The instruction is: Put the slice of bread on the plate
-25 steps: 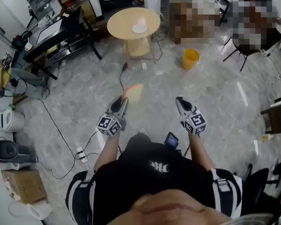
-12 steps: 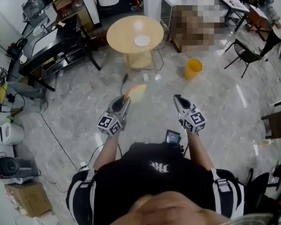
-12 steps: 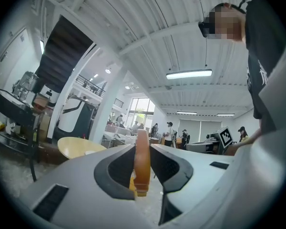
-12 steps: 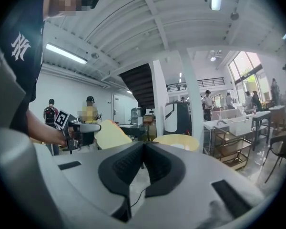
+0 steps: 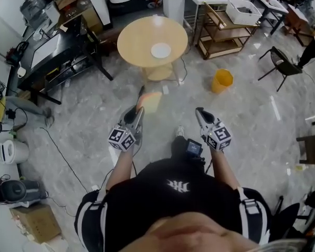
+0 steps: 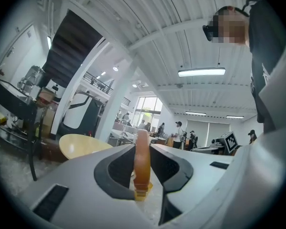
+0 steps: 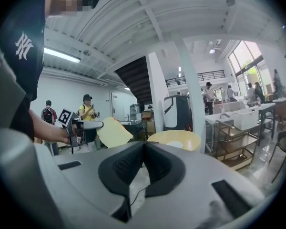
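Note:
My left gripper (image 5: 138, 112) is shut on a slice of bread (image 5: 151, 101), held on edge out in front of me above the floor. In the left gripper view the bread (image 6: 142, 159) stands edge-on between the jaws. Farther ahead a white plate (image 5: 160, 50) lies on a round wooden table (image 5: 139, 33). My right gripper (image 5: 199, 111) hangs level with the left one, shut and holding nothing. From the right gripper view (image 7: 144, 144) I see the bread (image 7: 113, 132) at the left, with the table (image 7: 183, 138) and plate (image 7: 174, 145) ahead.
A yellow bucket (image 5: 221, 81) stands on the marble floor right of the table. A wooden shelf trolley (image 5: 226, 33) is behind it, a black chair (image 5: 279, 64) farther right. Black desks (image 5: 58, 41) line the left. Cables (image 5: 63, 156) trail across the floor.
I have walked forward: the round table, plate and bucket have come closer. Both grippers keep the same pose, and the bread stays in the left one.

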Demonstrator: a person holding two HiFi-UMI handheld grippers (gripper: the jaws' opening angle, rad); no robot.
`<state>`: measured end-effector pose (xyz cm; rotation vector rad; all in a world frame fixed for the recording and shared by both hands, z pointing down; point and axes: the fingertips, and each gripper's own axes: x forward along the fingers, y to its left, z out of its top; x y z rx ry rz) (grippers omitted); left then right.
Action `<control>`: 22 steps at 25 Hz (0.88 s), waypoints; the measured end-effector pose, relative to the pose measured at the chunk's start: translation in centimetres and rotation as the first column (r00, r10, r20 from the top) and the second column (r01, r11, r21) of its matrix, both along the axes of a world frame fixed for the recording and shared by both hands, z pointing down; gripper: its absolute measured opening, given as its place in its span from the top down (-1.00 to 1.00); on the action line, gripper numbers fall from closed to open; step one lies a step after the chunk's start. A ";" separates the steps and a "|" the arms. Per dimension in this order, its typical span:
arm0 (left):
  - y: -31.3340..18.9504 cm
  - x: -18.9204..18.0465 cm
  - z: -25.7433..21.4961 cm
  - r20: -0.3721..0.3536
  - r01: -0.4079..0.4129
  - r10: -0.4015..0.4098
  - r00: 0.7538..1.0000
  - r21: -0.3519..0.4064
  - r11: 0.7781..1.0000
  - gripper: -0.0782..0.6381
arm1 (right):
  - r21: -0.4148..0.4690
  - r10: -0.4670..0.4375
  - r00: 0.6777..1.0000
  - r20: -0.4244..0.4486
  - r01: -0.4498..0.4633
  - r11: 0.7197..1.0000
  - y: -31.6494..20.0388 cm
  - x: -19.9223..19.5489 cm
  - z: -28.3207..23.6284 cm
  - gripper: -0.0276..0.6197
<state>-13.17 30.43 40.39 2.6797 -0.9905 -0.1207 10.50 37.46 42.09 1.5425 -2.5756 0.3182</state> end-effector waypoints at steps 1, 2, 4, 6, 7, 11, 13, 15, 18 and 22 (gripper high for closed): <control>-1.4 0.4 0.0 0.003 0.007 -0.007 1.000 -0.002 1.000 0.49 | 0.005 -0.013 1.000 0.000 0.013 1.000 -1.9 0.3 0.0 0.92; -2.9 0.8 0.0 0.009 0.013 -0.013 1.000 -0.003 1.000 0.49 | 0.011 -0.025 1.000 0.001 0.025 1.000 -3.9 0.6 -0.2 0.92; -6.1 1.8 -0.4 0.021 0.025 -0.025 0.999 -0.005 1.000 0.49 | 0.027 -0.054 0.999 0.002 0.054 0.998 -7.9 1.4 -1.0 0.92; -9.3 2.9 -1.3 0.020 0.041 -0.041 0.999 0.003 0.999 0.49 | 0.052 -0.087 0.996 -0.009 0.087 0.995 -11.5 2.5 -2.1 0.92; -10.9 3.6 -1.8 0.017 0.050 -0.050 0.999 0.011 0.999 0.49 | 0.066 -0.101 0.995 -0.015 0.102 0.993 -13.2 3.1 -2.6 0.92; -17.1 6.0 -3.7 0.009 0.088 -0.088 0.996 0.040 0.995 0.49 | 0.095 -0.133 0.991 -0.005 0.133 0.987 -19.7 5.6 -3.7 0.92; -19.5 7.1 -4.3 0.003 0.100 -0.100 0.995 0.041 0.994 0.49 | 0.097 -0.147 0.989 -0.015 0.148 0.984 -22.4 6.3 -3.6 0.91; -21.2 8.1 -4.4 0.006 0.104 -0.105 0.995 0.032 0.994 0.49 | 0.087 -0.158 0.987 -0.008 0.158 0.984 -24.9 6.7 -3.2 0.91; -23.0 8.5 -3.8 0.024 0.096 -0.096 0.995 0.012 0.995 0.49 | 0.063 -0.175 0.984 0.021 0.174 0.983 -27.4 6.2 -2.3 0.92; -26.8 7.8 -2.2 0.028 0.096 -0.095 0.995 -0.025 0.995 0.49 | 0.015 -0.189 0.982 0.023 0.188 0.982 -30.9 5.6 -0.5 0.92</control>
